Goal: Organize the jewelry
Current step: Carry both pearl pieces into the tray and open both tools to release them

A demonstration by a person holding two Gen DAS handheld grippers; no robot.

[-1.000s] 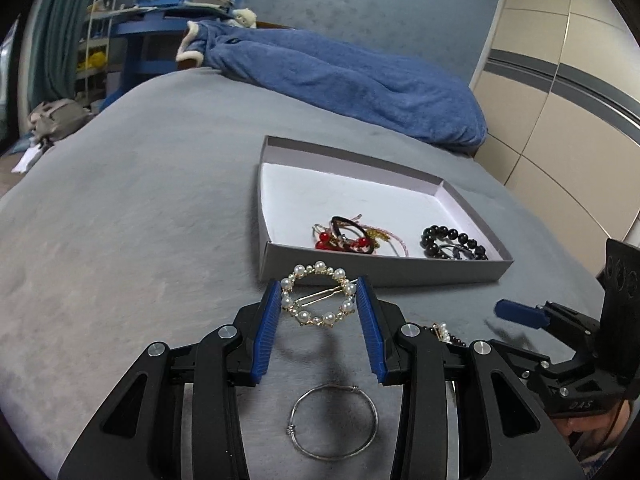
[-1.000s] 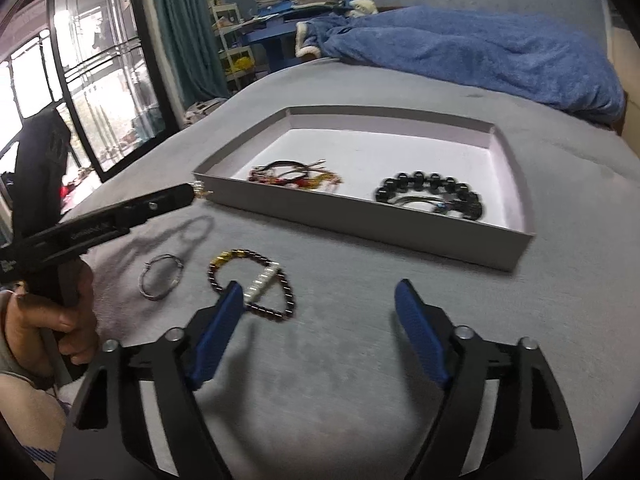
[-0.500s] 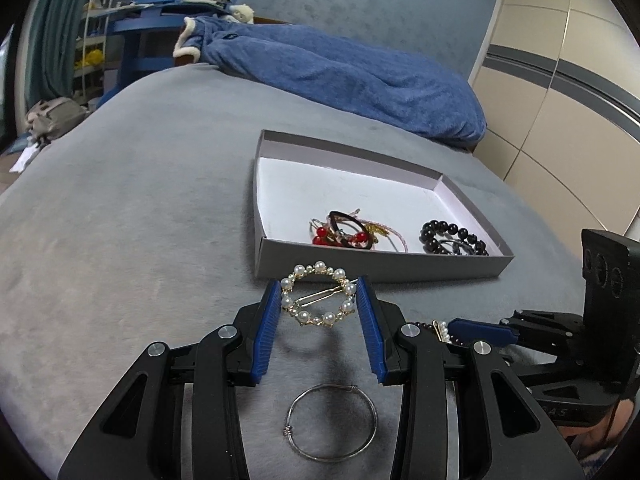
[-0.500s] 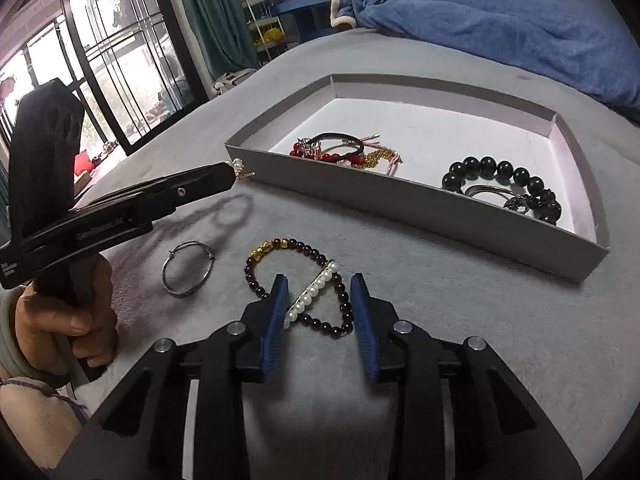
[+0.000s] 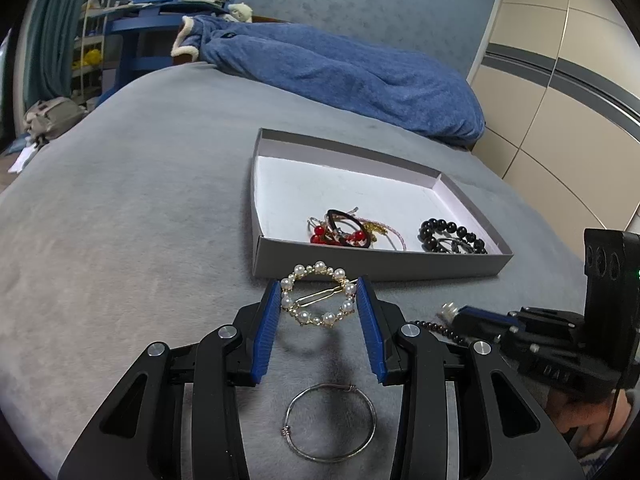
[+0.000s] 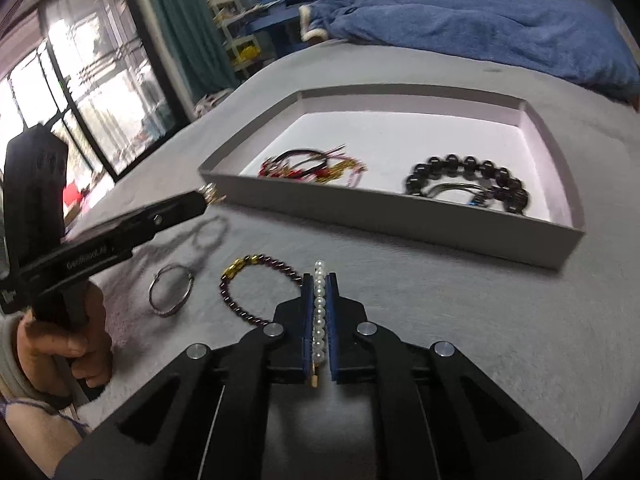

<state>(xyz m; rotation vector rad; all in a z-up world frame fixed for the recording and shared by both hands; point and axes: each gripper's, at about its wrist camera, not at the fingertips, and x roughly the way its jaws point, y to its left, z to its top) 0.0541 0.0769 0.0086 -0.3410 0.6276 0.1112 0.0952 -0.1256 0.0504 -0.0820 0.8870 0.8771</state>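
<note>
left tongs (image 5: pixel 318 300) pinching the pearl ring hair clip (image 5: pixel 319 300) above the bed (image 5: pixel 120 240); right tongs (image 6: pixel 319 304), jaws just closed, squeezing the pearl bar clip (image 6: pixel 319 316).

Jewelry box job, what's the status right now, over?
Left claw gripping round pearl hair clip. Right claw just closed on pearl bar clip. Box ahead, path clear; bangle and dark bead bracelet on bed.

A blue blanket (image 5: pixel 360 80) lies rumpled across the grey bed (image 5: pixel 120 220).
</note>
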